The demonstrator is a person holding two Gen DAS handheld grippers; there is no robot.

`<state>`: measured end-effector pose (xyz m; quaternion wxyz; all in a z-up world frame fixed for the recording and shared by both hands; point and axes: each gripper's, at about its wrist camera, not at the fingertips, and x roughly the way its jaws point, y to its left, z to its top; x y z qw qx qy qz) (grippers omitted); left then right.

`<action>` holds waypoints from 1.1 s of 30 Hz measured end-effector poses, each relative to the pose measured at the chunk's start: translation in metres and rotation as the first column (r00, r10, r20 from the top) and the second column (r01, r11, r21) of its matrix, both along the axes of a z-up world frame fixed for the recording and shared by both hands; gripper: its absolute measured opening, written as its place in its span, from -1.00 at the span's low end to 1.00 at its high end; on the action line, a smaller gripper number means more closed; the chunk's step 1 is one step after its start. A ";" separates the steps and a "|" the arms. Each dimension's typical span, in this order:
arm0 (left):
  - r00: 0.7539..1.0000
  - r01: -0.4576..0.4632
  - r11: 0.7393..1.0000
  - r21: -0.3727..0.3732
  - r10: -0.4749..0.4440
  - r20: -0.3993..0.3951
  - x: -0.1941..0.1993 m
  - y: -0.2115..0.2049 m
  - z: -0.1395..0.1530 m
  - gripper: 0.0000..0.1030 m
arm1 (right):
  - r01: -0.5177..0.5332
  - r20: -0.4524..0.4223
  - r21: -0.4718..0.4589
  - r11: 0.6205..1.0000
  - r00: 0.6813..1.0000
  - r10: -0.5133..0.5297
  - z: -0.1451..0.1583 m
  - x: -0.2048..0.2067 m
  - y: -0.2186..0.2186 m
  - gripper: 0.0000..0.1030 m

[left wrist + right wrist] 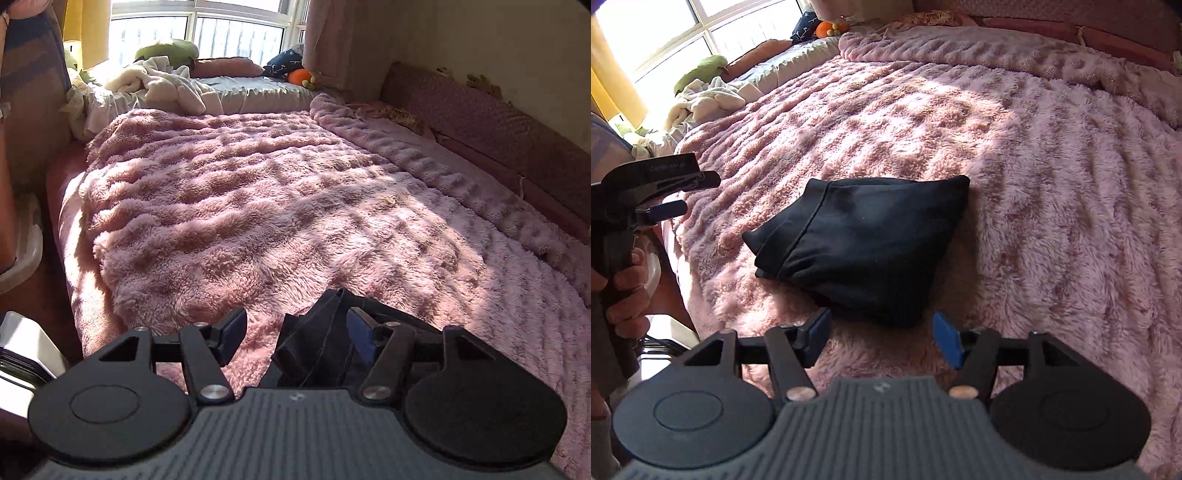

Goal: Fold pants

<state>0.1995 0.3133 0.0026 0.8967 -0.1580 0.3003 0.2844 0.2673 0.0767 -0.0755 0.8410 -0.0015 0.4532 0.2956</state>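
Observation:
Black pants (864, 247) lie folded in a compact bundle on the fluffy pink blanket (1015, 155) of the bed. My right gripper (881, 338) is open and empty, just short of the bundle's near edge. My left gripper (295, 334) is open; in its own view a corner of the pants (317, 347) shows between the pads, nearer the right pad, and nothing is clamped. In the right wrist view the left gripper (670, 192) shows at the left edge, held in a hand, off to the left of the bundle and apart from it.
The bed's left edge (74, 258) drops to the floor. White bedding (155, 83), a green plush (166, 50), pillows and an orange toy (299, 75) lie by the window at the far end. A padded wall cushion (498, 125) runs along the right side.

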 end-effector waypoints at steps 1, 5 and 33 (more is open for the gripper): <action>1.000 0.004 1.000 0.025 -0.003 -0.024 -0.006 -0.011 -0.001 0.57 | 0.005 0.022 -0.038 0.999 1.000 -0.004 0.005 -0.009 0.002 0.17; 0.999 0.028 0.999 0.023 -0.027 -0.044 -0.029 -0.045 -0.001 0.81 | 0.006 0.049 -0.037 0.999 0.999 -0.004 0.017 -0.033 -0.004 0.18; 0.960 0.163 0.986 -0.043 -0.168 -0.222 -0.049 -0.146 -0.019 0.79 | 0.049 0.022 -0.173 0.984 0.999 -0.046 0.010 -0.059 -0.020 0.17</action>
